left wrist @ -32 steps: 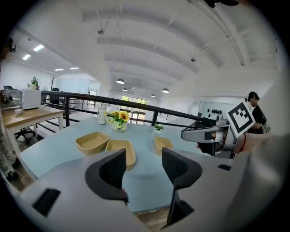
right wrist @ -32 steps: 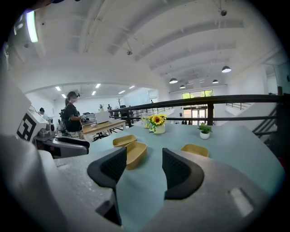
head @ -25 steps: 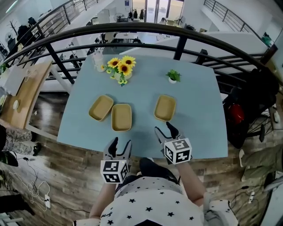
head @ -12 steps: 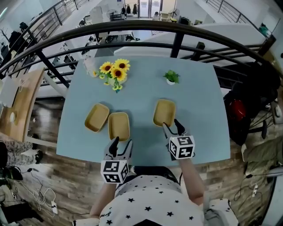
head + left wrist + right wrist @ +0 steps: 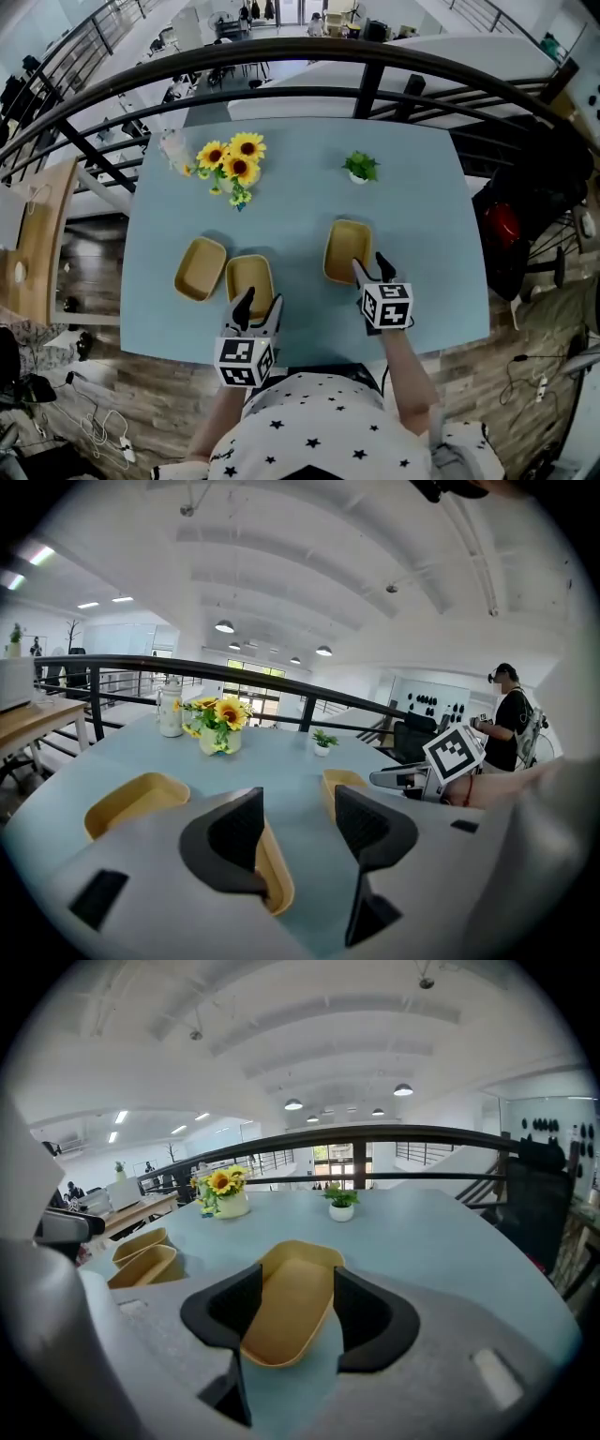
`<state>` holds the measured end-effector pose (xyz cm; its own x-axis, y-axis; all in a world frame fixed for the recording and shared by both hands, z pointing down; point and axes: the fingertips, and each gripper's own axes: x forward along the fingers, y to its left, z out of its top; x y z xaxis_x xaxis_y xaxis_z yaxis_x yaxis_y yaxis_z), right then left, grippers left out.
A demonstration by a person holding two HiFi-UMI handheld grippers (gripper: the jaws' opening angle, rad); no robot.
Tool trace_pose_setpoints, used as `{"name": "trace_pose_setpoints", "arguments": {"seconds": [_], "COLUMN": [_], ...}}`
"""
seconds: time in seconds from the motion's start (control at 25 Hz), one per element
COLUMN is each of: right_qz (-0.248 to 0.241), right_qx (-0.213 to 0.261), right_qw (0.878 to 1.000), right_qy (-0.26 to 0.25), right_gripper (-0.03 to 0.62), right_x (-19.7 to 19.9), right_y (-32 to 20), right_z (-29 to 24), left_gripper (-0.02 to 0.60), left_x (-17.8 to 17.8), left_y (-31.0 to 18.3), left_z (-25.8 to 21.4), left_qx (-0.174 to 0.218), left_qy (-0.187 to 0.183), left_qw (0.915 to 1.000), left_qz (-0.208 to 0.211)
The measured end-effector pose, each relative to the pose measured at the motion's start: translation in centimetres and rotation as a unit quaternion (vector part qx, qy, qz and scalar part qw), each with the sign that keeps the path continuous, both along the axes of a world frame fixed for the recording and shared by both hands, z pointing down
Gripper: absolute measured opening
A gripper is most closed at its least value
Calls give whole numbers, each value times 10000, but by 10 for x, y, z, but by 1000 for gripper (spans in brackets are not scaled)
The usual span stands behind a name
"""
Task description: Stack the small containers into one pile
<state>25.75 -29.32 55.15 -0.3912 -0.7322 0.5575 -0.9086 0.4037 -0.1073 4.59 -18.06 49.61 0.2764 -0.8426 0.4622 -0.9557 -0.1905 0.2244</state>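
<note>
Three shallow yellow containers lie on the pale blue table (image 5: 422,216): a left one (image 5: 200,268), a middle one (image 5: 249,279) touching it, and a right one (image 5: 347,249) apart. My right gripper (image 5: 371,267) is open, its jaws either side of the right container's (image 5: 295,1269) near end in the right gripper view (image 5: 298,1314). My left gripper (image 5: 260,305) is open with nothing in it, at the middle container's near end. In the left gripper view (image 5: 298,822) the middle container's rim (image 5: 274,878) shows just right of the left finger (image 5: 234,832).
A vase of sunflowers (image 5: 230,164), a glass jar (image 5: 173,150) and a small potted plant (image 5: 359,167) stand at the table's far side. A black railing (image 5: 366,80) runs behind. The table's near edge (image 5: 309,352) is under my grippers. A person (image 5: 511,719) stands off right.
My right gripper has moved forward until its jaws flank the right container's near end. My left gripper has come closer to the middle container. Both stay open.
</note>
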Motion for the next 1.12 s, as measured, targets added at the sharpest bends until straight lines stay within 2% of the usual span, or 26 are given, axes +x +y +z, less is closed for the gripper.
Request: {"name": "trace_pose_setpoints", "arguments": {"seconds": [0.48,0.8,1.12], "right_qz": [426,676,848], "right_qx": [-449,-580,-598], "right_qw": [9974,9943,9920], "right_qy": [379,589,718], "right_gripper": [202,85,32], "right_x": [15,22,27], "right_y": [-22,-29,-32], "right_z": [45,59,59], "left_gripper": [229,229,229], "left_x": [-13,-20,-23], "left_y": [-28,-36,-44], "left_z": [17,26,29], "left_qx": [-220,-320,-383], "left_qy": [-38,-78,-98], "left_qw": [9995,9991,9986], "left_qz": [215,271,346]}}
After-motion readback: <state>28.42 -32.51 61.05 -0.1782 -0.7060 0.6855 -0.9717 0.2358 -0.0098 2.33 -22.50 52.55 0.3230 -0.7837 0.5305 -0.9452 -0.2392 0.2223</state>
